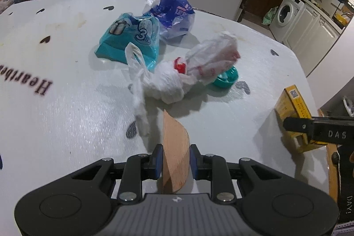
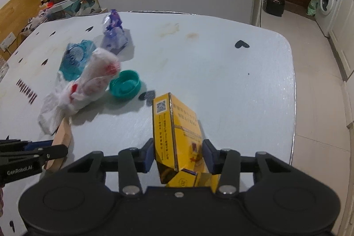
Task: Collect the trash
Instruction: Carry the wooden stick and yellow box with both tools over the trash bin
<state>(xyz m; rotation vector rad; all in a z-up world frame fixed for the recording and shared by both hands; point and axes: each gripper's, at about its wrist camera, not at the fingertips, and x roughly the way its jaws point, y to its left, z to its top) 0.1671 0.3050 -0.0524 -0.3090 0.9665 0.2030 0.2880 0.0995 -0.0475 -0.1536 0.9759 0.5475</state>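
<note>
The lower ends of both held items are hidden behind the gripper bodies. The left gripper (image 1: 174, 160) clamps a tan cardboard strip (image 1: 176, 147), long axis pointing up-frame. The right gripper (image 2: 178, 155) pinches a yellow box (image 2: 174, 132), standing nearly upright at lower centre. Ahead on the table (image 2: 221, 85) lie a white plastic bag (image 1: 177, 79), teal lid (image 2: 125, 84), teal packet (image 1: 128, 39) and blue wrapper (image 1: 170, 12).

A curved strip of card (image 1: 176, 160) is clamped between the fingers of the left gripper (image 1: 176, 160). Just ahead of those fingers a knotted plastic bag (image 1: 177, 79) is found on the table (image 1: 66, 103), with a round lid (image 1: 226, 79) touching its right side. Two packets (image 1: 130, 39) (image 1: 170, 12) are set farther ahead. A carton (image 2: 174, 132) is held between the fingers of the right gripper (image 2: 178, 154).
</note>
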